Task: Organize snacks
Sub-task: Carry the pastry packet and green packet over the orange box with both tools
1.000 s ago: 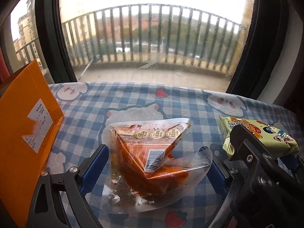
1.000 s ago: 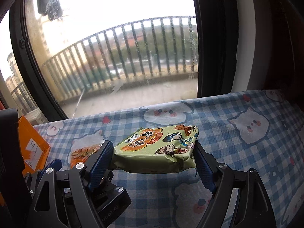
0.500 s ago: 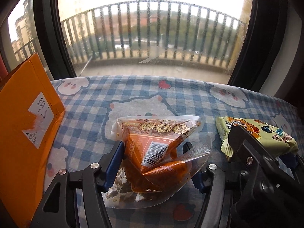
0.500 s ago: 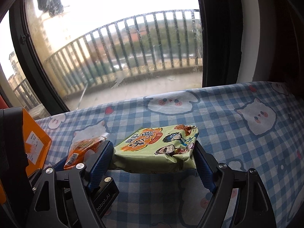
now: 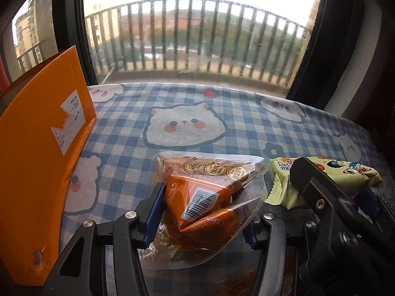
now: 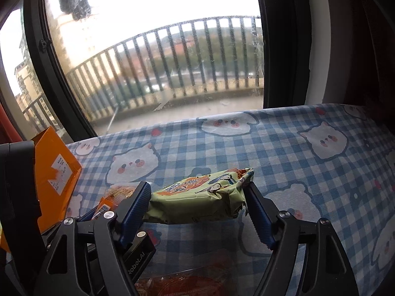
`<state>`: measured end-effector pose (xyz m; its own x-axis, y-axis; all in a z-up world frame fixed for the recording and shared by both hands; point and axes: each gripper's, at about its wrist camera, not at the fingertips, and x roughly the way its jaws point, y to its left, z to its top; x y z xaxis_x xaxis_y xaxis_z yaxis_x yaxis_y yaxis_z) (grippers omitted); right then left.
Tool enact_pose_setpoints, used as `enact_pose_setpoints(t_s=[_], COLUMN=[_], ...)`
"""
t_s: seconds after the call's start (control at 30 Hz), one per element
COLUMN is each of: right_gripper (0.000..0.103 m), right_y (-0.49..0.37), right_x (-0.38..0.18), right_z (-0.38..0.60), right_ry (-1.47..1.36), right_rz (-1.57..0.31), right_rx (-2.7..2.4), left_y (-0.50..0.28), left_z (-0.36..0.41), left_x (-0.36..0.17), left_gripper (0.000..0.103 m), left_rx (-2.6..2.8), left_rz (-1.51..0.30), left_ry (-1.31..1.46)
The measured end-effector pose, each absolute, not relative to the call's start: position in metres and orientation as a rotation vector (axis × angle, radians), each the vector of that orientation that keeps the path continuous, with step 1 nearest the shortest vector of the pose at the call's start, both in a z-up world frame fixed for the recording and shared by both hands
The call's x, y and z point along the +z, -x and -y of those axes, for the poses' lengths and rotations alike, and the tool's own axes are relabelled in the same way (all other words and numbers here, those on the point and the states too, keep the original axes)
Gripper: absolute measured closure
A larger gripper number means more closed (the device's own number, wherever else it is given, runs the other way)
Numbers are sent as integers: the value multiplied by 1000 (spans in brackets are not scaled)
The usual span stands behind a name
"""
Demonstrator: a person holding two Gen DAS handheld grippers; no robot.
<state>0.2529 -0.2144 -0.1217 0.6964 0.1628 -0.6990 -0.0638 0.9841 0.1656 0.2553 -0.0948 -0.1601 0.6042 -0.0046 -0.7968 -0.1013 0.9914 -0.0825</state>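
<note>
In the left wrist view my left gripper (image 5: 201, 218) has an orange triangular snack packet (image 5: 205, 197) in clear wrap between its blue pads. The jaws are closing and the pads press its sides. In the right wrist view my right gripper (image 6: 196, 193) grips a pale green snack packet (image 6: 205, 204) with cartoon print. Its jaws are closing too, and the packet's right end is crumpled and hangs clear of the cloth. The green packet (image 5: 345, 175) also shows to the right in the left view, and the orange packet (image 6: 111, 199) to the left in the right view.
An open orange cardboard box (image 5: 37, 148) with a white label stands at the left, close to my left gripper. A blue checked tablecloth (image 5: 185, 123) with cat faces covers the table. A window with a balcony railing runs behind it. Another reddish packet (image 6: 185, 283) lies under the right gripper.
The left jaws have closed from wide apart onto the orange packet. Both grippers have drawn back with their packets, uncovering a cat face on the cloth. The green packet looks more squeezed.
</note>
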Motion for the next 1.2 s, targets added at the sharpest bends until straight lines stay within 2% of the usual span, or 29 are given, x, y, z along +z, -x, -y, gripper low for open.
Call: enact_pose_setpoints(t_s=[0.33,0.37,0.4,0.77,1.2], right_gripper=[26,27,34,35,36], right_y=[-206,-202,-198,-172,-158], right_x=[-109,-105,-100,-86,-16], right_z=[212,212,211,200,166], right_ry=[-160,-165,-160,-141,-114], right_rz=[-773,-765,-755,-729,-584], right_rx=[148,154,159,176,228], left_y=[-211,-208,-204,-177,-161], left_z=[94,94,95,81,43], left_x=[-142,-137,-134,-120,-48], left_gripper=[47,47,47,47,47], left_rx=[14,10,14,10,35], left_rz=[-894,-888,-882,-865,-732], left_ry=[133,133,131,162,210])
